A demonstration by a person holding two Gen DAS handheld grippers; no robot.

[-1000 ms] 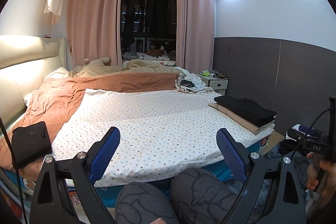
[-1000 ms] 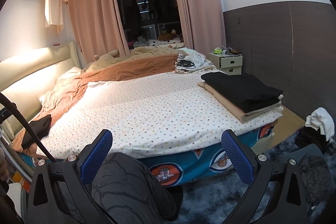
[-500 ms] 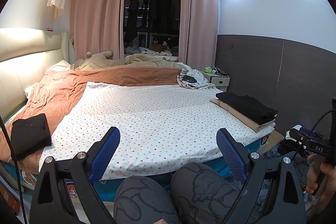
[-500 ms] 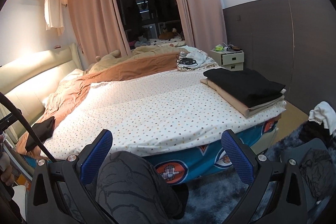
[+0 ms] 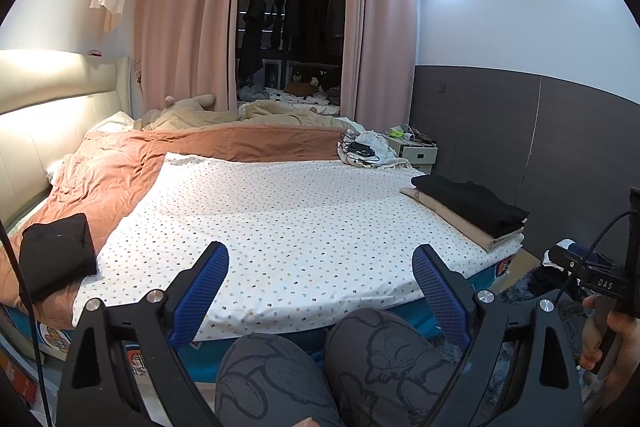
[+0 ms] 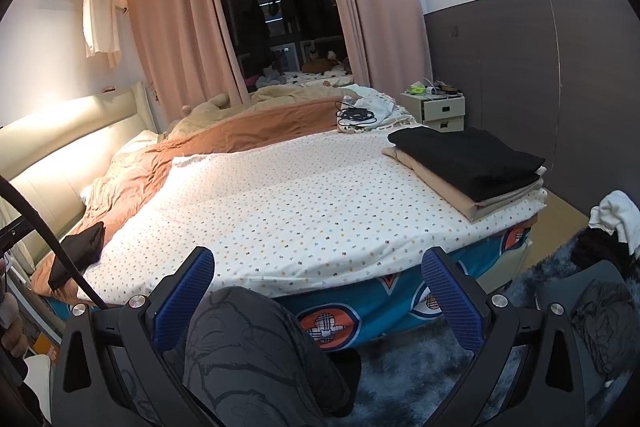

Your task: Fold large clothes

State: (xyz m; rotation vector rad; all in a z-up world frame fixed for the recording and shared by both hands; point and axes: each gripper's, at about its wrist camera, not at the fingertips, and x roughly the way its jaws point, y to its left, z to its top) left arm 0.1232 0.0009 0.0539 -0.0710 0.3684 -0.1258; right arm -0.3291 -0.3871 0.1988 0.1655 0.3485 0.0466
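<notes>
A stack of folded clothes, black on tan (image 5: 470, 211) (image 6: 468, 167), lies at the right corner of the dotted bed sheet (image 5: 280, 223) (image 6: 288, 207). A folded black garment (image 5: 56, 255) (image 6: 78, 253) rests on the orange blanket at the bed's left edge. My left gripper (image 5: 320, 267) is open and empty, held above the person's knees in front of the bed. My right gripper (image 6: 318, 273) is also open and empty, over one knee. A heap of dark and white clothes (image 6: 608, 231) sits on the floor at the right.
An orange blanket (image 5: 132, 163) covers the bed's left and far side. Cables and a white cloth (image 5: 362, 149) lie at the far corner beside a nightstand (image 6: 438, 109). A shaggy rug (image 6: 420, 367) covers the floor. The dark panelled wall (image 5: 500, 131) runs along the right.
Both cameras have tilted slightly, so the bed sits a little lower in view. Both grippers stay open and empty; nothing on the bed has moved.
</notes>
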